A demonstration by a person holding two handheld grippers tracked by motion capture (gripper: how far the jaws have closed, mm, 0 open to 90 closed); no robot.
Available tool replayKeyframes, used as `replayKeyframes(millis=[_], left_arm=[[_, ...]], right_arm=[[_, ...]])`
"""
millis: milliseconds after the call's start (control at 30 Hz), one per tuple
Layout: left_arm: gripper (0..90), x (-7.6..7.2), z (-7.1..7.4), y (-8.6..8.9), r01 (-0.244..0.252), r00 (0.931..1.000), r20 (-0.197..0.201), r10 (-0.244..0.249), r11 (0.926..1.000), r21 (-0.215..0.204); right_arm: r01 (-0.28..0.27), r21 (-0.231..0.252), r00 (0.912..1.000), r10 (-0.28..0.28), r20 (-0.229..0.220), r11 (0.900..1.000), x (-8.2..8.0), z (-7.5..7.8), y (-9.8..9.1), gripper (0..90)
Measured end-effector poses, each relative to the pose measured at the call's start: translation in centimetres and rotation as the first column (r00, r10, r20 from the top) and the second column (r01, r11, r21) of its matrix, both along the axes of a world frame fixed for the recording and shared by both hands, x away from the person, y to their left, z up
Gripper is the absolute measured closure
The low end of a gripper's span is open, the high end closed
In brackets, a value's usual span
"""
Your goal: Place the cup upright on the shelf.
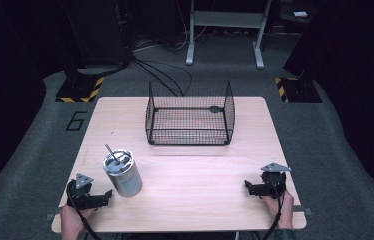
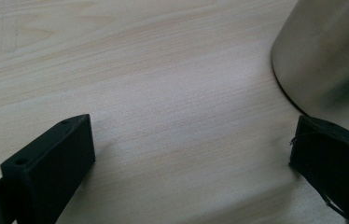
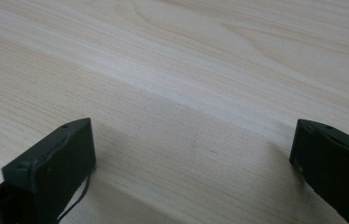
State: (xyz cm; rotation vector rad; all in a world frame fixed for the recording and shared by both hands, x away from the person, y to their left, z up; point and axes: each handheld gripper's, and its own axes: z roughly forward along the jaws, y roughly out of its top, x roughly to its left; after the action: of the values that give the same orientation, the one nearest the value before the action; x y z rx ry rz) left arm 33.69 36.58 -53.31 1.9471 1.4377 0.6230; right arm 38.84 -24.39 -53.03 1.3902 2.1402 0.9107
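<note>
A shiny metal canister (image 1: 122,172) stands upright on the wooden table (image 1: 200,185), left of centre, with a thin rod sticking out of its lid. My left gripper (image 1: 106,195) rests at the table's front left, just left of the canister, open with nothing between its jaws. The canister's steel wall (image 2: 331,56) fills the upper right of the left gripper view, close beyond the right jaw. At the front right, my right gripper (image 1: 248,186) lies low over bare wood (image 3: 186,93), open and empty.
A black wire basket (image 1: 190,114) stands at the table's far middle, open on top, with a small dark object (image 1: 215,108) inside near its back right. Behind the table are cables, stand bases with yellow-black tape and a grey frame.
</note>
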Motion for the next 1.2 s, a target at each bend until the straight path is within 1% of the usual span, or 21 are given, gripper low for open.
replayKeyframes(millis=[133,533,600,667,700,733,800,833,867,900,933,967,1000,1033,1067,1133,1167,1200], left_arm=[[0.0,0.0,0.0,0.0,0.001,1.0,0.008,-0.001,1.0,-0.002],[0.0,0.0,0.0,-0.1,0.012,0.9999,0.004,-0.012,0.9999,-0.003],[0.0,-0.1,0.0,-0.1,0.023,0.9997,-0.001,-0.023,0.9997,-0.001],[0.0,-0.2,0.0,-0.2,0.037,0.9993,0.007,-0.037,0.9993,0.004],[0.0,-0.2,0.0,-0.3,0.056,0.9984,0.013,-0.056,0.9984,0.01],[0.0,-0.2,0.0,-0.3,0.056,0.9984,0.013,-0.056,0.9984,0.01],[0.0,-0.4,0.1,-0.3,0.074,0.9973,0.0,-0.074,0.9973,0.006],[0.0,-0.5,0.1,-0.4,0.099,0.995,0.007,-0.1,0.995,0.014],[0.0,-0.5,0.1,-0.4,0.099,0.995,0.007,-0.1,0.995,0.014],[0.0,-0.6,0.1,-0.5,0.125,0.9921,0.0,-0.126,0.992,0.012],[0.0,-0.6,0.1,-0.5,0.125,0.9921,0.0,-0.126,0.992,0.012],[0.0,-0.7,0.2,-0.5,0.139,0.9903,-0.001,-0.139,0.9902,0.011],[0.0,-0.8,0.2,-0.6,0.146,0.9892,0.002,-0.146,0.9892,0.009],[0.0,-1.0,0.2,-0.7,0.157,0.9874,0.022,-0.157,0.9876,-0.009],[0.0,-1.0,0.2,-0.7,0.157,0.9874,0.022,-0.157,0.9876,-0.009],[0.0,-1.2,0.7,-0.8,0.175,0.9842,0.028,-0.175,0.9845,-0.01],[0.0,-1.4,0.9,-0.8,0.175,0.9838,0.045,-0.174,0.9845,-0.019],[0.0,-1.6,1.2,-0.8,0.181,0.9823,0.055,-0.179,0.9829,-0.034]], right_arm=[[0.0,0.0,1.0,0.0,0.0,1.0,0.0,0.0,0.0,0.0],[0.0,0.0,1.0,0.0,0.0,1.0,0.0,0.0,0.0,0.0],[0.001,0.001,1.0,-0.001,-0.001,1.0,0.0,0.0,0.0,0.0],[0.0,0.0,1.0,0.0,0.0,1.0,0.0,0.0,0.0,0.0],[0.001,0.001,1.0,-0.001,0.0,1.0,0.0,0.0,0.0,0.0],[0.001,0.001,1.0,-0.001,0.0,1.0,0.0,0.0,0.0,0.0],[-0.003,-0.003,1.0,0.003,0.002,1.0,0.0,0.0,0.0,0.0],[-0.002,-0.003,1.0,0.002,0.002,1.0,0.0,0.0,0.0,0.0],[-0.002,-0.003,1.0,0.002,0.002,1.0,0.0,0.0,0.0,0.0],[-0.003,-0.003,1.0,0.003,0.003,1.0,0.1,0.0,0.0,0.0],[-0.003,-0.004,1.0,0.003,0.002,1.0,0.1,0.0,0.0,0.0],[-0.003,-0.004,1.0,0.003,0.003,1.0,0.1,0.0,0.0,0.0],[-0.003,-0.004,1.0,0.003,0.003,1.0,0.1,0.0,0.0,0.0],[-0.002,-0.004,1.0,0.002,0.002,1.0,0.1,0.0,0.0,0.0],[-0.003,-0.004,1.0,0.003,0.003,1.0,0.1,0.0,0.0,0.0],[-0.001,-0.005,1.0,0.001,-0.004,1.0,0.1,0.0,0.0,0.0],[0.0,-0.005,1.0,0.0,-0.003,1.0,0.1,0.0,0.0,0.0],[0.0,-0.005,1.0,0.0,-0.003,1.0,0.1,0.0,0.0,0.0]])
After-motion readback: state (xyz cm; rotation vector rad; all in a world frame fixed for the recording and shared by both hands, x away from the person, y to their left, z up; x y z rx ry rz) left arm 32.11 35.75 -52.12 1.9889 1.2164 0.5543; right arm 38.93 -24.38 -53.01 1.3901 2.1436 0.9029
